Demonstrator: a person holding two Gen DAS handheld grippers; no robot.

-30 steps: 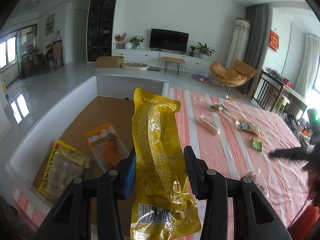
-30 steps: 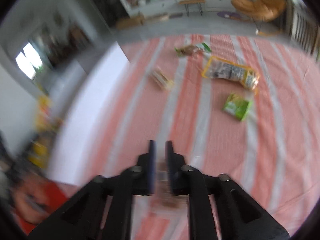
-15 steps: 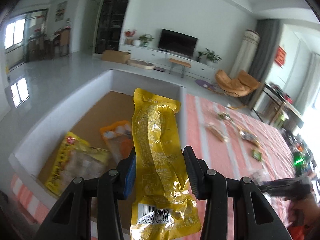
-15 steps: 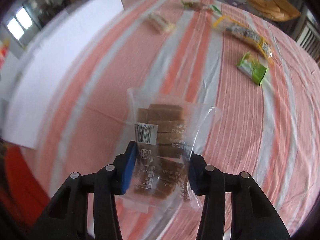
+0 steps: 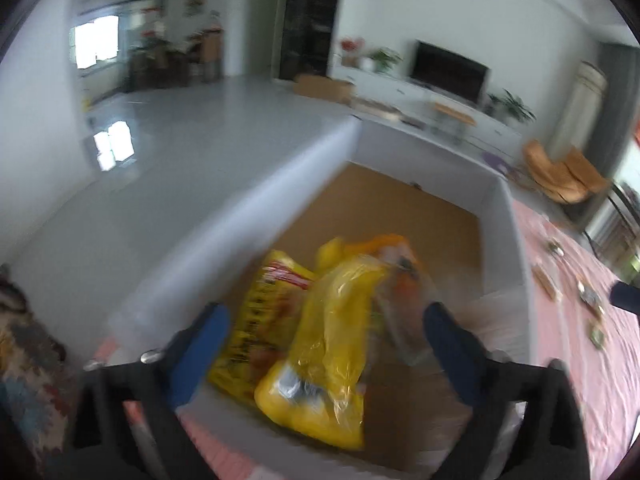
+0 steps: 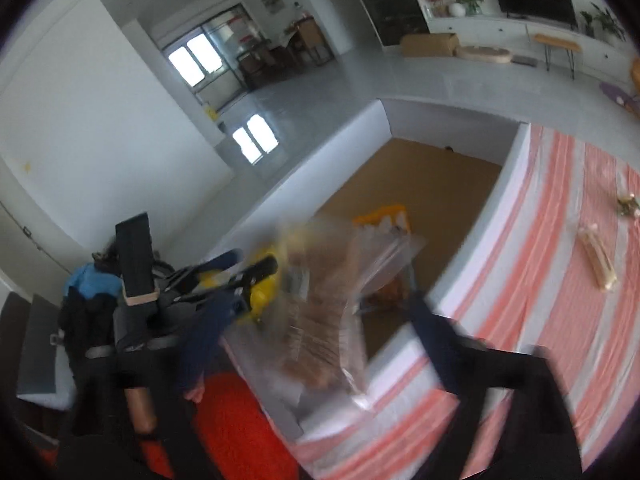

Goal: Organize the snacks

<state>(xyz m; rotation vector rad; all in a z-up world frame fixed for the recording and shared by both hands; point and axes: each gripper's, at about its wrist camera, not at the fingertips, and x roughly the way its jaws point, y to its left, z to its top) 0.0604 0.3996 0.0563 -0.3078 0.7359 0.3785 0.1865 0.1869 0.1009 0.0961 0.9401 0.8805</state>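
Observation:
My left gripper (image 5: 326, 332) hangs over the white-walled box (image 5: 504, 240) with its jaws opening wide. The long yellow packet (image 5: 332, 344) is loose between them, blurred, and drops toward the box's brown floor. A yellow-and-red packet (image 5: 260, 312) and an orange packet (image 5: 394, 248) lie in the box. My right gripper (image 6: 316, 332) is over the box's near wall (image 6: 404, 364), its jaws also opening. The clear packet of brown biscuits (image 6: 324, 300) is between them, blurred, with no pad pressing on it. My left gripper's fingers (image 6: 256, 272) show at the left of the right wrist view.
Right of the box lies a red-and-white striped cloth (image 6: 560, 320) with several small snacks, among them a long pale bar (image 6: 600, 258) and a packet (image 5: 546, 280). A person's red garment (image 6: 240, 420) is below the box's near corner.
Both grippers swung left over the box and went from shut to wide open. The yellow packet and the biscuit packet came free of the pads.

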